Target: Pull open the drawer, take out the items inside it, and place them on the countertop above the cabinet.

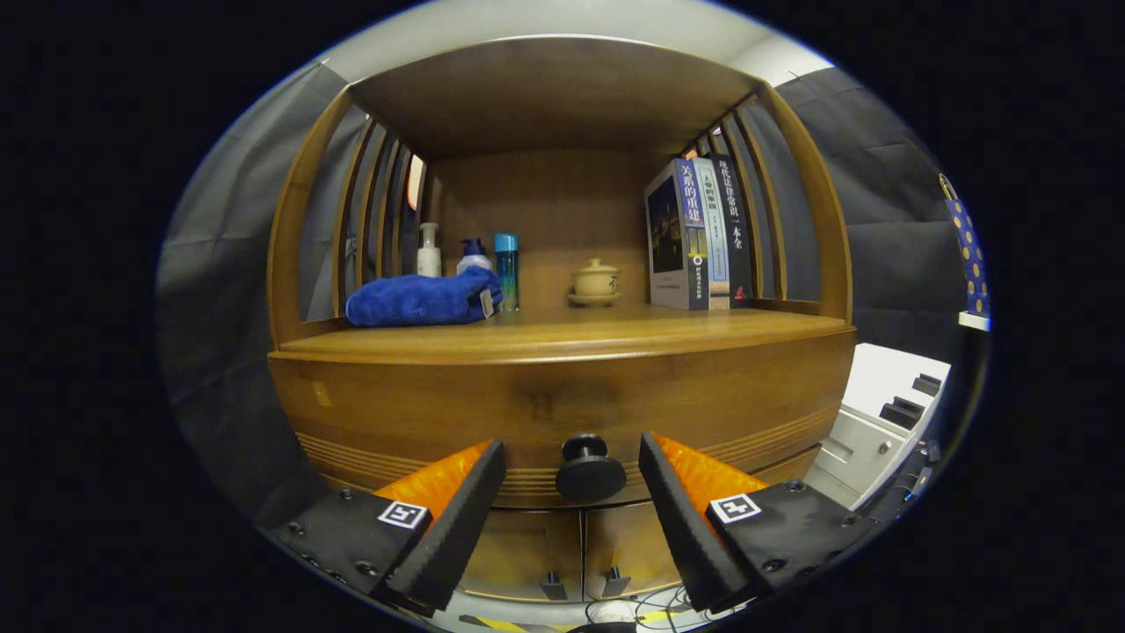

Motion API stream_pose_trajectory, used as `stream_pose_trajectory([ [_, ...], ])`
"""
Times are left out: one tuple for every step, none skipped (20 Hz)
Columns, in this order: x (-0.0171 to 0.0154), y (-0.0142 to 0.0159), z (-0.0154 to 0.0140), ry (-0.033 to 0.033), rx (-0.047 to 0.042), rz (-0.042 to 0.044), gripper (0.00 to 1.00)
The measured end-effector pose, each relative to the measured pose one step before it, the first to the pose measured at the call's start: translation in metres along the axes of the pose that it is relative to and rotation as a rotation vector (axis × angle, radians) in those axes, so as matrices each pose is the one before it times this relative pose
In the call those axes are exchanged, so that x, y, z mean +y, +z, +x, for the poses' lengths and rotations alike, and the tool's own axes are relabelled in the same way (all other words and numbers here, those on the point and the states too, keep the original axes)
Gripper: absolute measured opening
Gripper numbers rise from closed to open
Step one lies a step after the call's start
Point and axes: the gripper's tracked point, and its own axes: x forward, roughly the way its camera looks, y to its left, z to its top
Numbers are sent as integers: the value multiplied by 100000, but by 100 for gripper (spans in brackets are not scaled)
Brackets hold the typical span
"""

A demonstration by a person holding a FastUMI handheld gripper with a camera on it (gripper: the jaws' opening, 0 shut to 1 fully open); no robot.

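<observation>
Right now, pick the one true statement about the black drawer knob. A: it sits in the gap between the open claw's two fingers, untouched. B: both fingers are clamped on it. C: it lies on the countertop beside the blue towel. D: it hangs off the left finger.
A: the drawer knob sits centred between the fingers of the open claw, with a gap on each side.

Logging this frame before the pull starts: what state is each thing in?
drawer: shut
knob: between the fingers, not gripped
gripper: open
blue towel: bunched on the countertop
books: upright
lidded cup: lid on
</observation>
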Motion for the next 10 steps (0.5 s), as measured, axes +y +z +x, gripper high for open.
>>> stream_pose_trajectory([
  [-163, -245, 344, 58, 256, 564, 100],
  [-160, -92, 100, -179, 111, 39, 100],
  [-89, -8, 144, 287, 75, -167, 94],
  [-295, 42, 261, -509, -579, -617, 88],
  [-632, 154, 220, -1070, -82, -1181, 81],
  [-73, -27, 105, 796, 434, 139, 75],
  [97, -89, -70, 895, -371, 1126, 69],
  [198, -21, 214, 475, 516, 490, 62],
  [-35, 172, -35, 75, -481, 63, 56],
  [-109, 156, 121, -581, -331, -178, 50],
])
